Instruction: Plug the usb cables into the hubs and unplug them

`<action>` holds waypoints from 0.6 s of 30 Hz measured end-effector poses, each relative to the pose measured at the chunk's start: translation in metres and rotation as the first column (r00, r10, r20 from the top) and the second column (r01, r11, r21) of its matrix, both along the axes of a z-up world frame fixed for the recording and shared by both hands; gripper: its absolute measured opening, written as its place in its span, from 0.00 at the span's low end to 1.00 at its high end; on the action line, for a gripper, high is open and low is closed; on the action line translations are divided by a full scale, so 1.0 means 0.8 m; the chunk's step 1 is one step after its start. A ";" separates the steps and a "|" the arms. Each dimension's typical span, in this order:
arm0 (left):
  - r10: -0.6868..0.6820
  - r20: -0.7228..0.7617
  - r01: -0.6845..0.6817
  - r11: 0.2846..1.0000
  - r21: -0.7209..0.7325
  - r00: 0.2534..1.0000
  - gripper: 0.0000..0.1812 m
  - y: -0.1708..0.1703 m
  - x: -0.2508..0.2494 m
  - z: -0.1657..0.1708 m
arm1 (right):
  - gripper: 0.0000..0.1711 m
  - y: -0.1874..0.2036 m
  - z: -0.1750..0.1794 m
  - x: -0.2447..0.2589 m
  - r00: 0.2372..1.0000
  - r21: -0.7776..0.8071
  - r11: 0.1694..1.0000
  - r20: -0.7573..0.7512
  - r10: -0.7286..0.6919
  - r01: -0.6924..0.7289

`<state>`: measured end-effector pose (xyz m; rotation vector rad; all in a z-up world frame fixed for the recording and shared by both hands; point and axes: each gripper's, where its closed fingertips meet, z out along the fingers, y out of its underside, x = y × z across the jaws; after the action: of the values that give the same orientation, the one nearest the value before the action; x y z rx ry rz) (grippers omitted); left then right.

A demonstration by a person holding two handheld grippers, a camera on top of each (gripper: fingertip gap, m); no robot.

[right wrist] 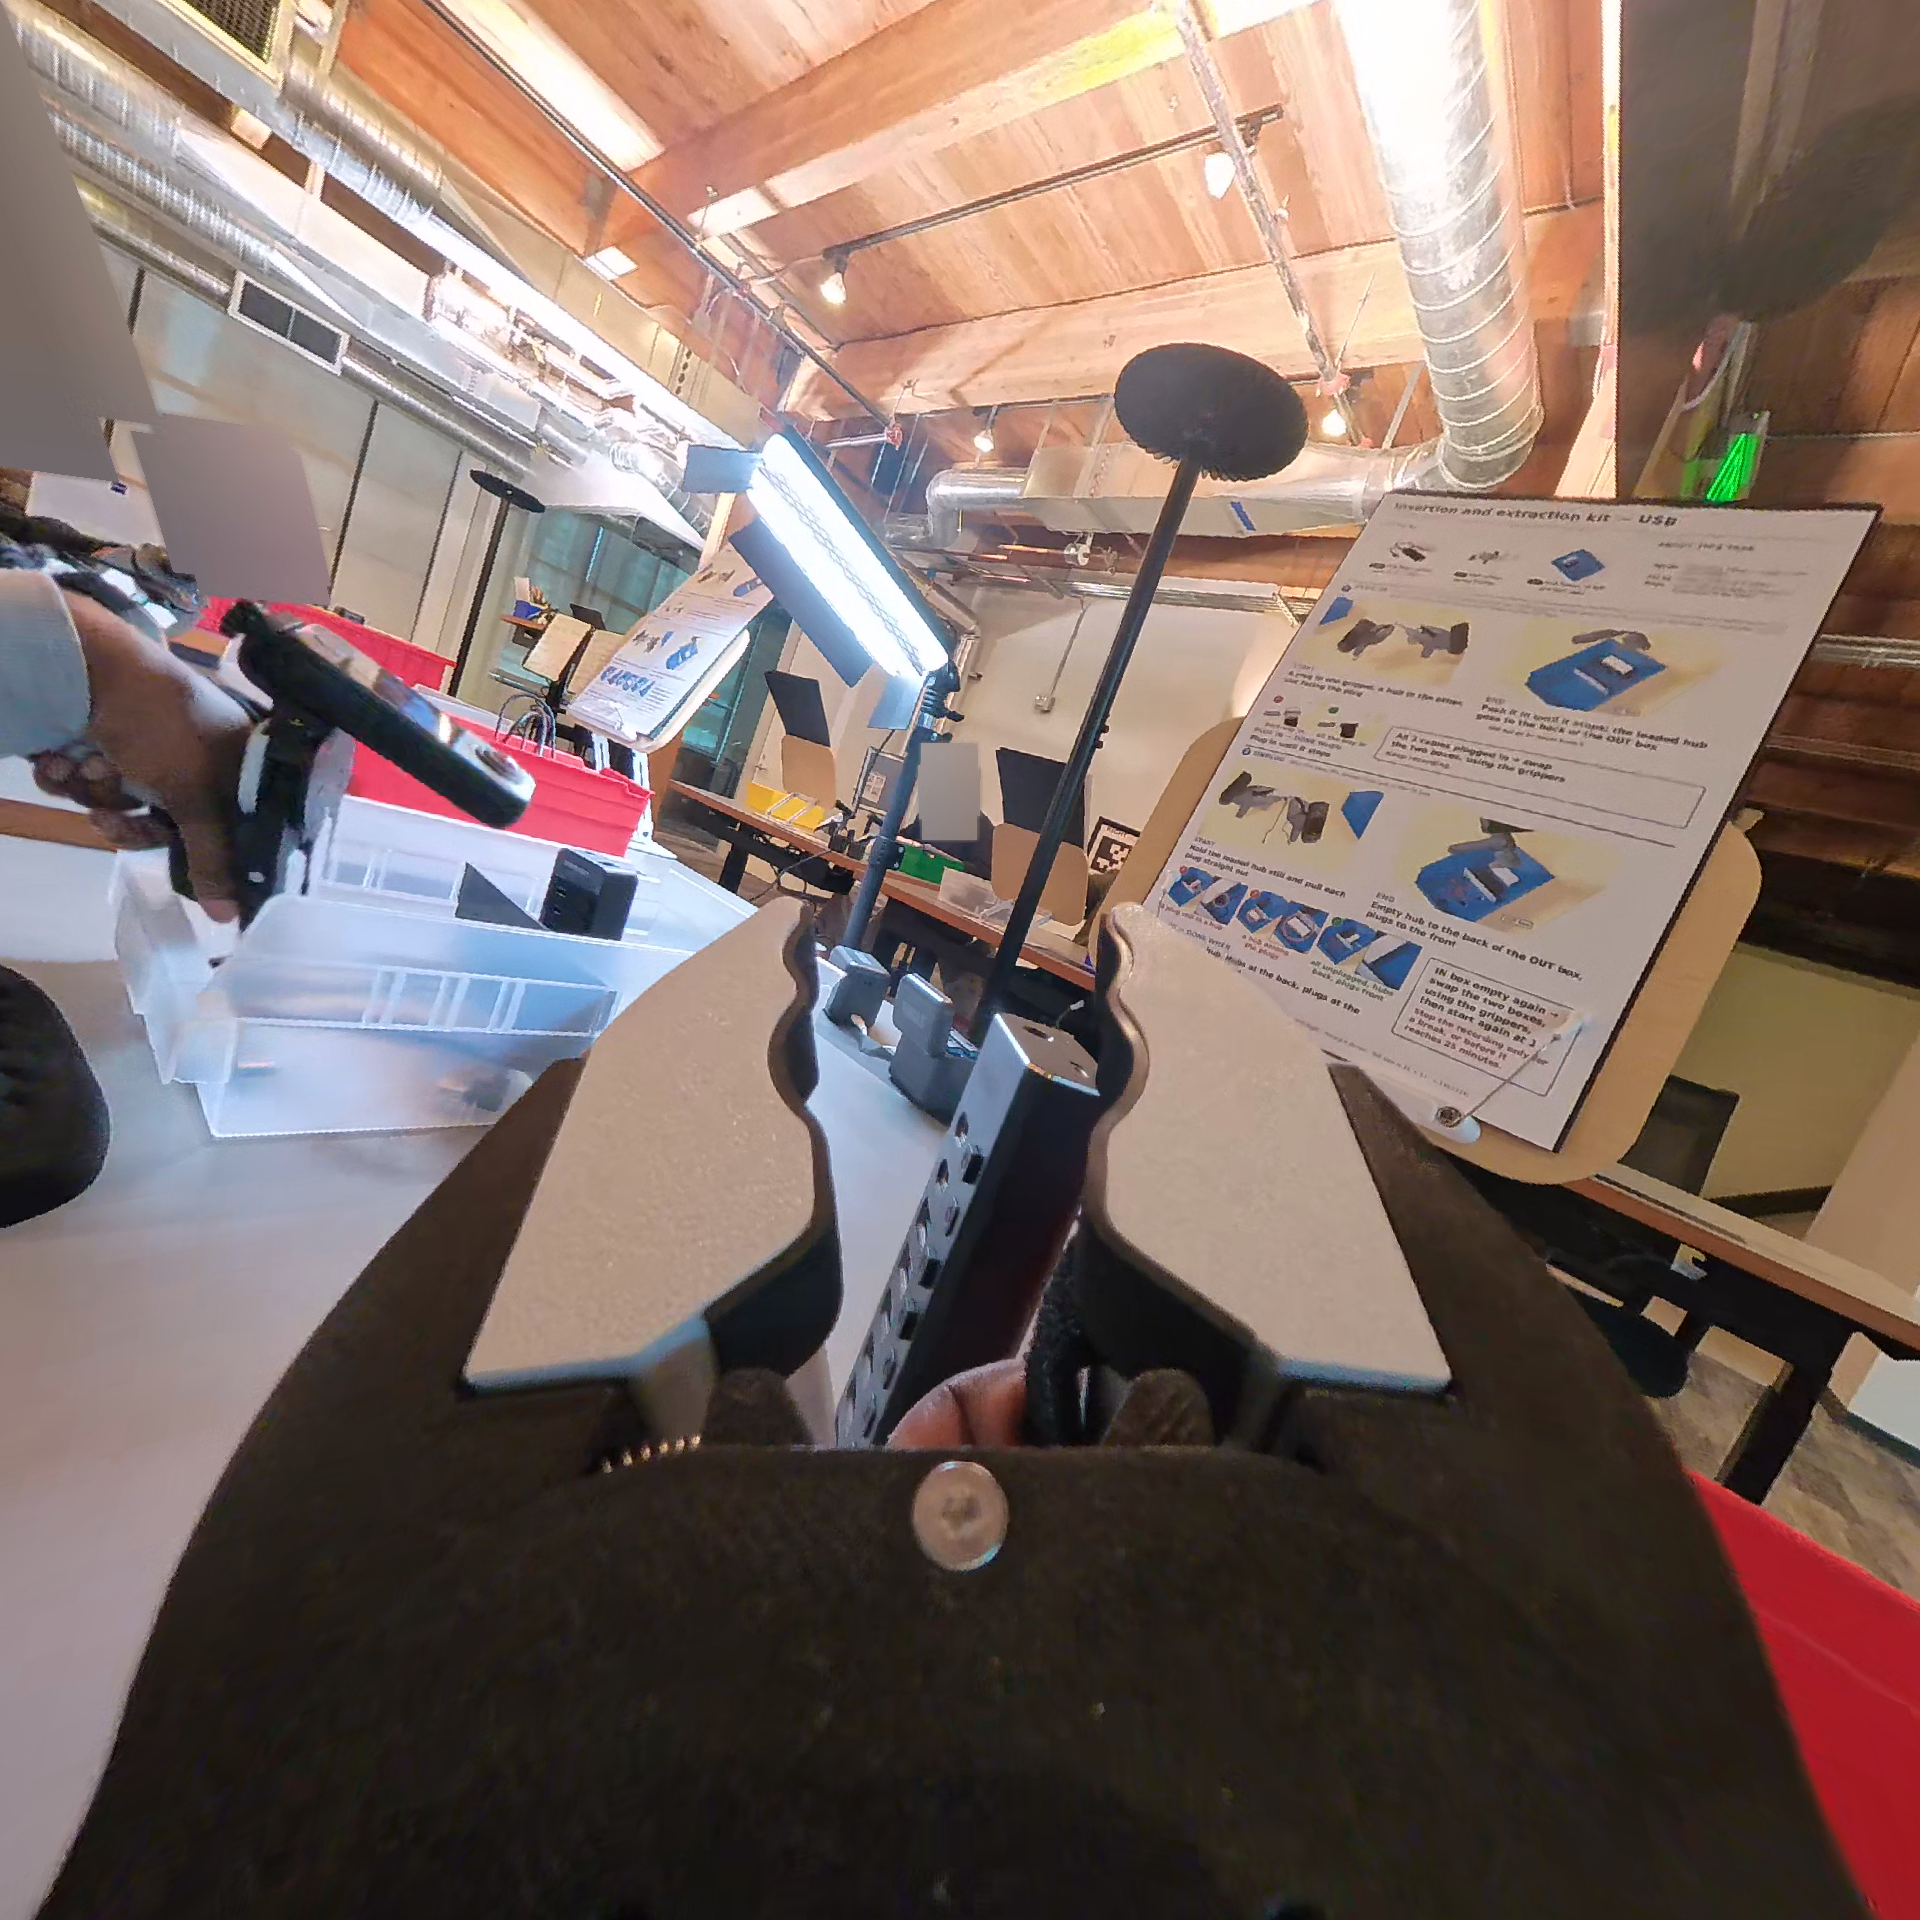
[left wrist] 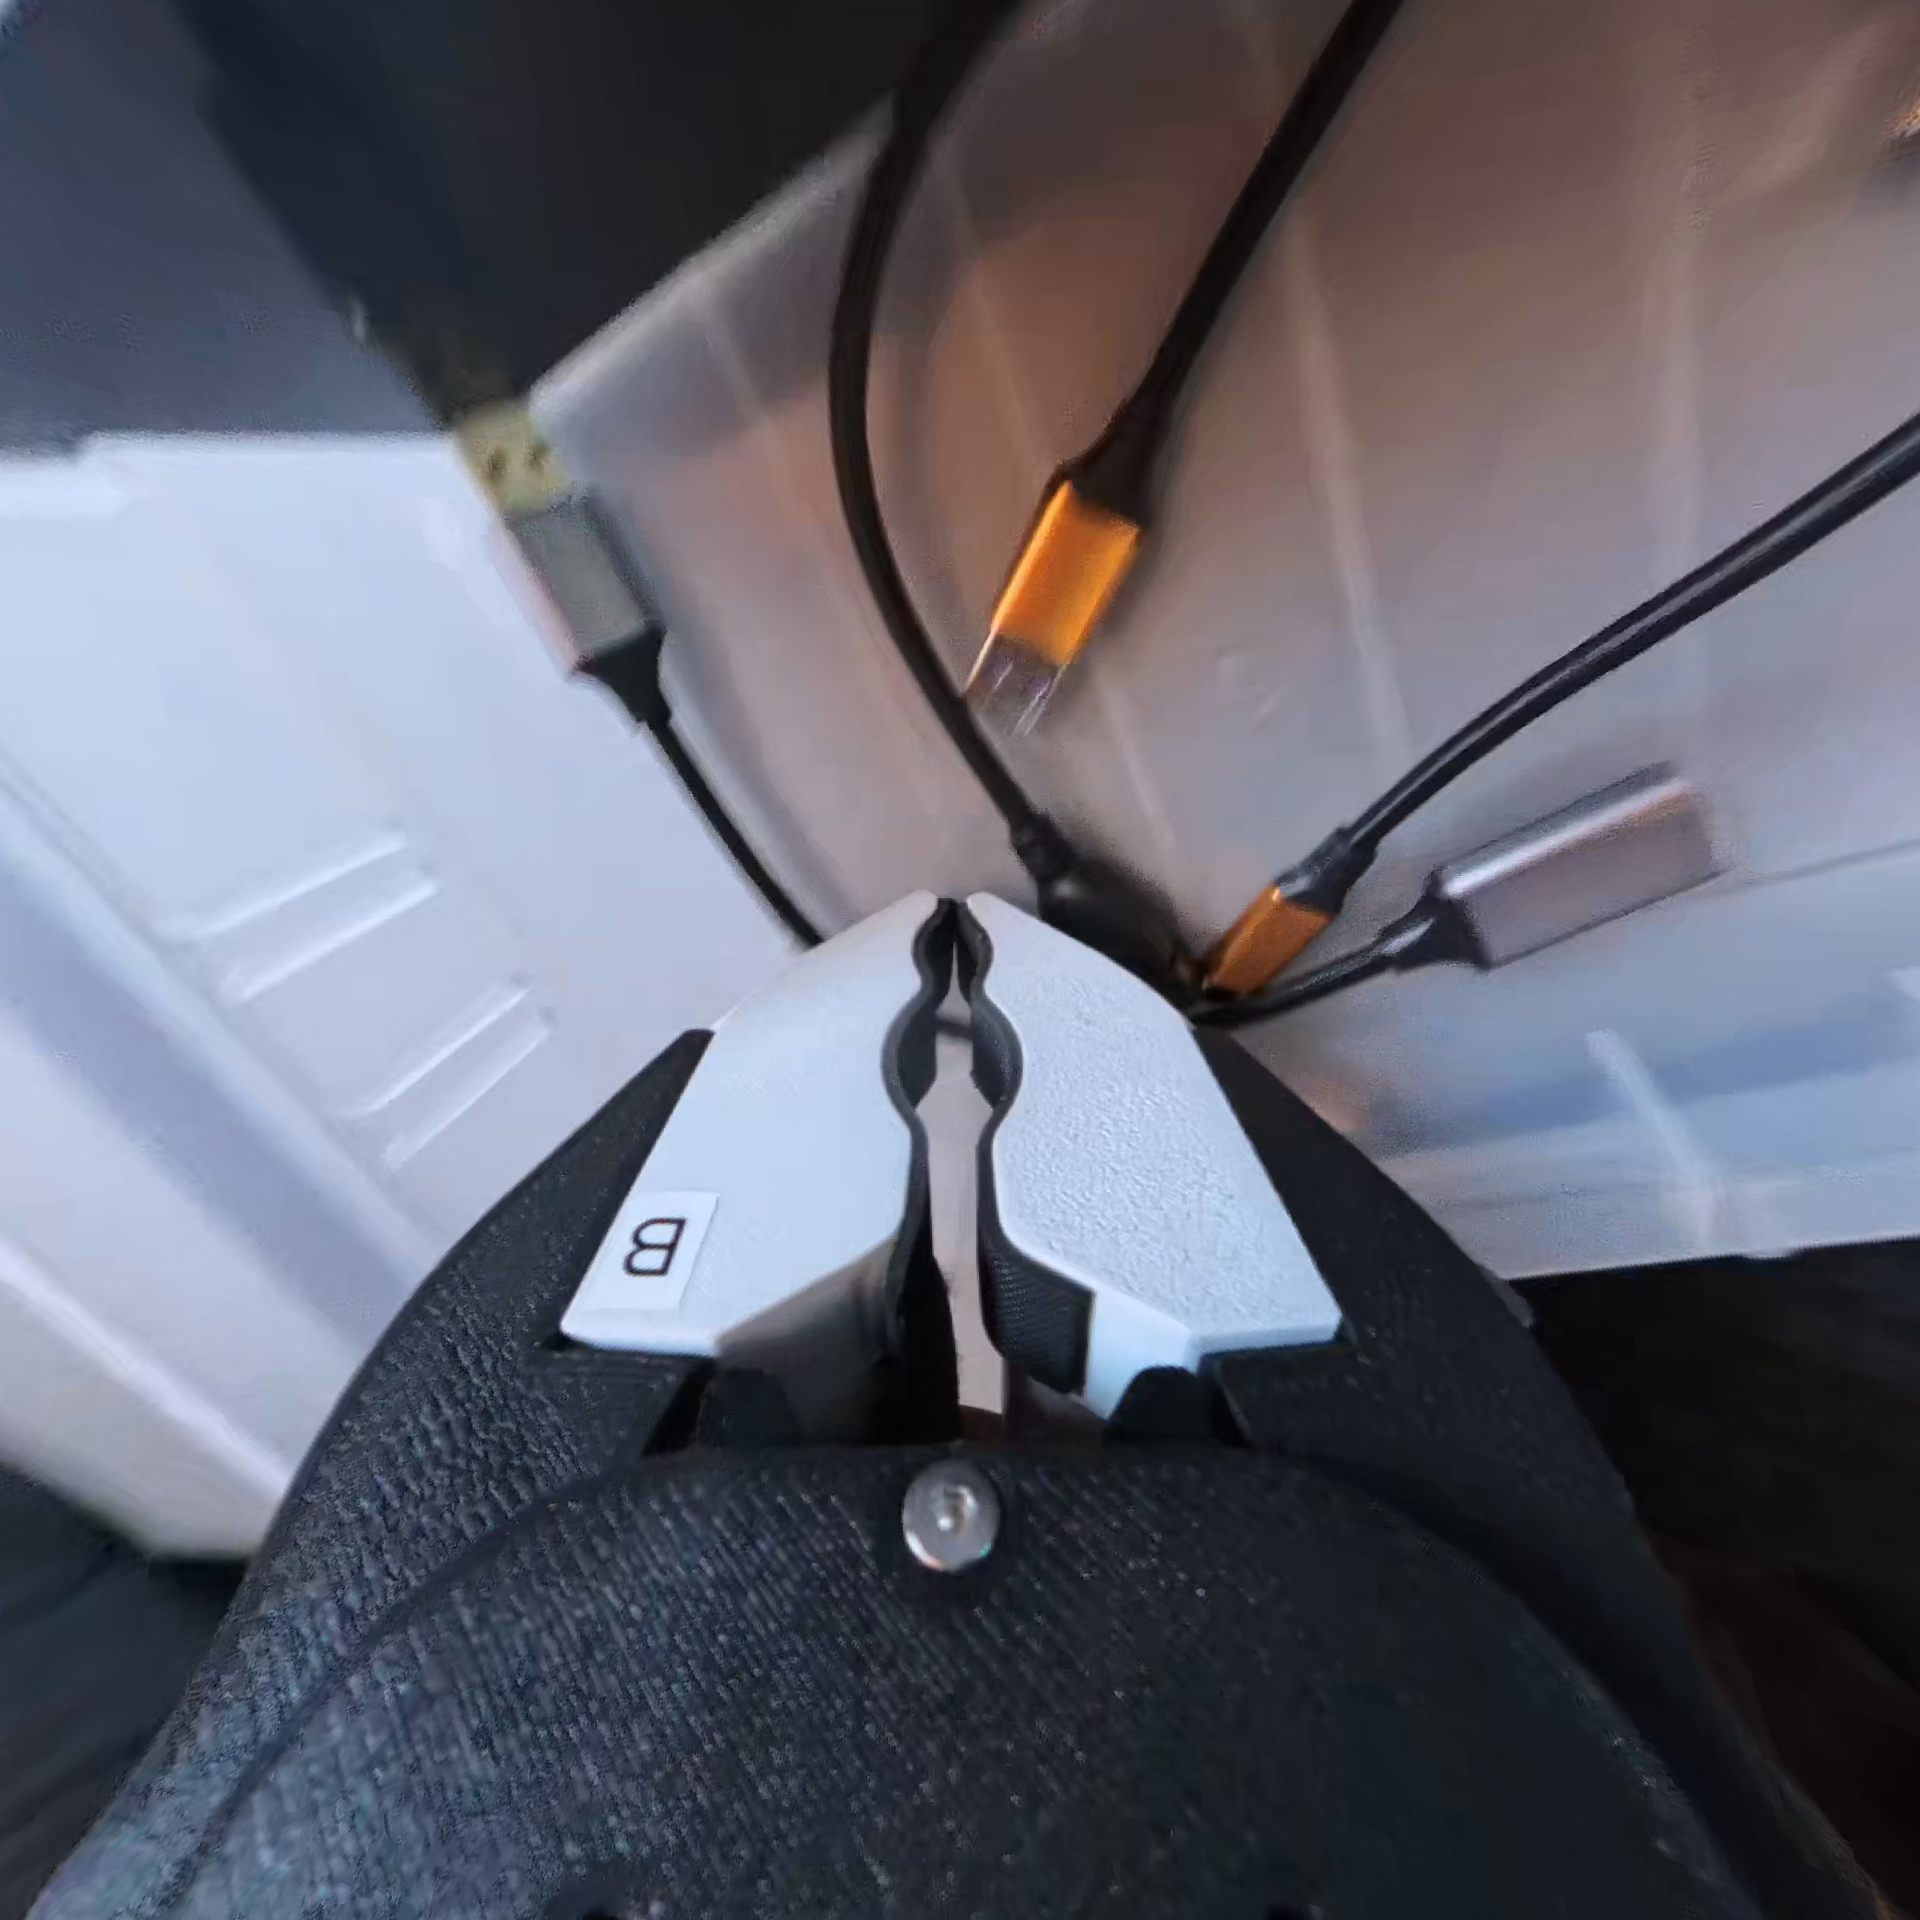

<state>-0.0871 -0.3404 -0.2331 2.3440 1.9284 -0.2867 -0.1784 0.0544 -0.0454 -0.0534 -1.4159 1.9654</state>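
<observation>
In the left wrist view my left gripper (left wrist: 954, 916) is shut, tips together, low over a clear bin (left wrist: 1507, 343) of loose USB cables. I see nothing between the tips. In the bin lie an orange plug (left wrist: 1060, 582), a second orange plug (left wrist: 1268, 935), a grey plug (left wrist: 582, 582), another grey plug (left wrist: 1569, 883) and a black plug (left wrist: 1081, 904) just right of the tips. In the right wrist view my right gripper (right wrist: 956, 935) holds a long black hub (right wrist: 977, 1195) with several ports, tilted against the right finger. Two grey plugs (right wrist: 920, 1029) stand at its far end.
The left gripper (right wrist: 312, 727) in a person's hand (right wrist: 156, 748) shows over clear bins (right wrist: 395, 987) on the white table (right wrist: 208, 1351). Red bins (right wrist: 582, 790) stand behind, another red bin (right wrist: 1818, 1662) at lower right. An instruction board (right wrist: 1455, 810) and a black lamp pole (right wrist: 1091, 727) stand ahead. The grey plug (left wrist: 1569, 883) is about 9 cm from my left fingertips.
</observation>
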 end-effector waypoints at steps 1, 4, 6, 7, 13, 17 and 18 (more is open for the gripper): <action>0.007 -0.072 -0.001 0.997 0.076 0.997 0.00 0.013 -0.012 0.000 | 0.30 0.000 0.001 0.001 1.000 0.002 1.000 -0.006 -0.001 0.001; 0.008 -0.130 0.006 0.994 0.113 0.991 0.05 0.022 -0.017 0.002 | 0.30 -0.002 -0.002 0.002 1.000 0.017 1.000 -0.013 -0.005 0.006; 0.013 -0.176 -0.006 0.999 0.036 0.984 0.10 0.014 -0.022 0.014 | 0.30 -0.004 -0.004 0.001 1.000 0.025 1.000 -0.010 -0.007 0.007; 0.004 -0.213 -0.001 1.000 0.013 0.977 0.12 0.014 -0.027 0.023 | 0.30 -0.004 -0.005 0.000 1.000 0.026 1.000 -0.008 -0.005 0.006; 0.082 -0.144 -0.111 0.972 -0.205 0.986 0.18 -0.018 -0.008 0.035 | 0.29 -0.006 -0.005 0.002 1.000 0.032 0.999 -0.017 -0.006 0.006; 0.122 -0.055 -0.130 0.980 -0.152 0.991 0.05 -0.023 -0.002 0.004 | 0.29 -0.006 -0.005 0.004 1.000 0.035 0.999 -0.027 -0.004 0.005; 0.150 -0.050 -0.157 0.969 -0.190 0.987 0.04 -0.035 0.000 0.004 | 0.29 -0.006 -0.004 0.005 0.999 0.038 0.999 -0.033 -0.008 0.009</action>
<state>-0.0868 -0.3681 -0.2302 2.0703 1.9846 -0.4814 -0.1746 0.0495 -0.0489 -0.0093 -1.4293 1.9233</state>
